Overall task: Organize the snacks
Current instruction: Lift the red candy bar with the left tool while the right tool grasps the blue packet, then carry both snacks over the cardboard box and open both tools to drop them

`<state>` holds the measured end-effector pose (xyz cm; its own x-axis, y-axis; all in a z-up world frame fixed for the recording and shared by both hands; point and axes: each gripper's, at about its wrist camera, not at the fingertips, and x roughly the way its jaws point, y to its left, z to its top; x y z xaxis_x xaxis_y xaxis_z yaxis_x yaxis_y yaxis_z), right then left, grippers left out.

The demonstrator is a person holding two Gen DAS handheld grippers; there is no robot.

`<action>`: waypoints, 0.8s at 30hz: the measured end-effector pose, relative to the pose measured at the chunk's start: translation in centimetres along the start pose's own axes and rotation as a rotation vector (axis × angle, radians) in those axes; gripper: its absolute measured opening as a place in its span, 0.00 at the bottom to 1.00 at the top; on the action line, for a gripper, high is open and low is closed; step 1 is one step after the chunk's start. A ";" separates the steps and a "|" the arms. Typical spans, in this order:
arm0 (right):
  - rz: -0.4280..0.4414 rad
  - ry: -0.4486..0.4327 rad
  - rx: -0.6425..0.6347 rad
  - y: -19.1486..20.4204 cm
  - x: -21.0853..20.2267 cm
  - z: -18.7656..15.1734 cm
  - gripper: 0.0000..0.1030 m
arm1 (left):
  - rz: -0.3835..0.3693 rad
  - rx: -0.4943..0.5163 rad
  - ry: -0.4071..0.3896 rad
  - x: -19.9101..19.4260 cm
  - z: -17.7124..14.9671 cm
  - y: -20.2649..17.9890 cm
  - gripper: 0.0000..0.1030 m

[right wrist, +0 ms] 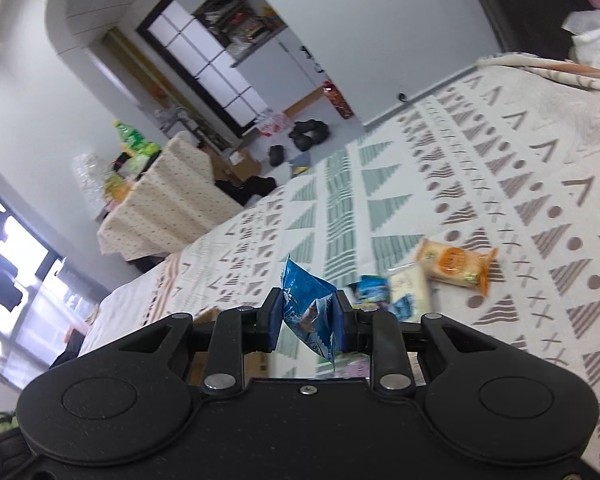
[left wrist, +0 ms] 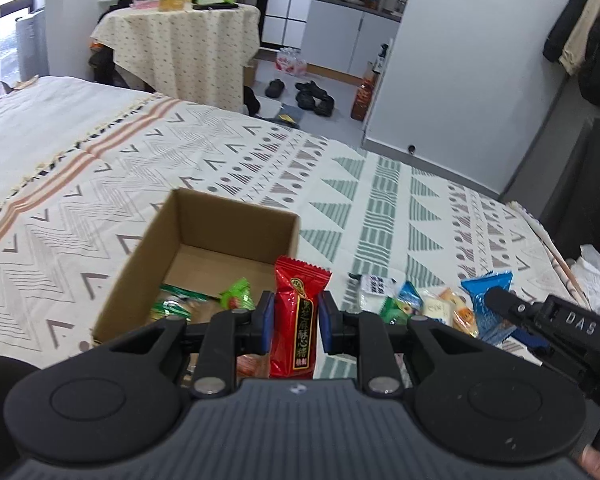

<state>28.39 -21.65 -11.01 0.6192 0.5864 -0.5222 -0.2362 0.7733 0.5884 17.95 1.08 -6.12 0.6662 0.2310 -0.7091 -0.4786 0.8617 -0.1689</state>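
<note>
My left gripper (left wrist: 296,322) is shut on a red snack packet (left wrist: 298,312) and holds it upright over the near right corner of an open cardboard box (left wrist: 156,248). Green snack packets (left wrist: 204,300) lie inside the box. My right gripper (right wrist: 308,320) is shut on a blue snack packet (right wrist: 310,304) above the bed; it also shows at the right of the left wrist view (left wrist: 494,300), where the blue packet (left wrist: 486,292) is seen too. Loose snacks (left wrist: 420,304) lie on the patterned bedspread right of the box, among them an orange-and-cream packet (right wrist: 456,266).
The bed with its patterned spread (left wrist: 260,168) fills the middle. Beyond it stand a cloth-covered table (left wrist: 180,40) with bottles, shoes (left wrist: 312,96) on the floor and a white wall (left wrist: 460,60). Pillows and cloth (left wrist: 596,272) lie at the far right.
</note>
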 end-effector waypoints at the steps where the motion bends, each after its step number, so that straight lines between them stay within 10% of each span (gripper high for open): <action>1: 0.004 0.002 -0.009 0.4 0.0 -0.1 0.25 | 0.004 -0.004 -0.005 -0.2 0.2 0.3 0.21; 24: 0.111 0.077 -0.160 8.7 2.6 -4.3 0.25 | 0.050 -0.132 -0.028 0.1 2.1 8.4 0.21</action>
<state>24.73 -12.36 -9.88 0.5253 0.6821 -0.5088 -0.4196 0.7277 0.5425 15.20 9.34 -6.20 0.6547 0.2861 -0.6997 -0.5814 0.7821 -0.2242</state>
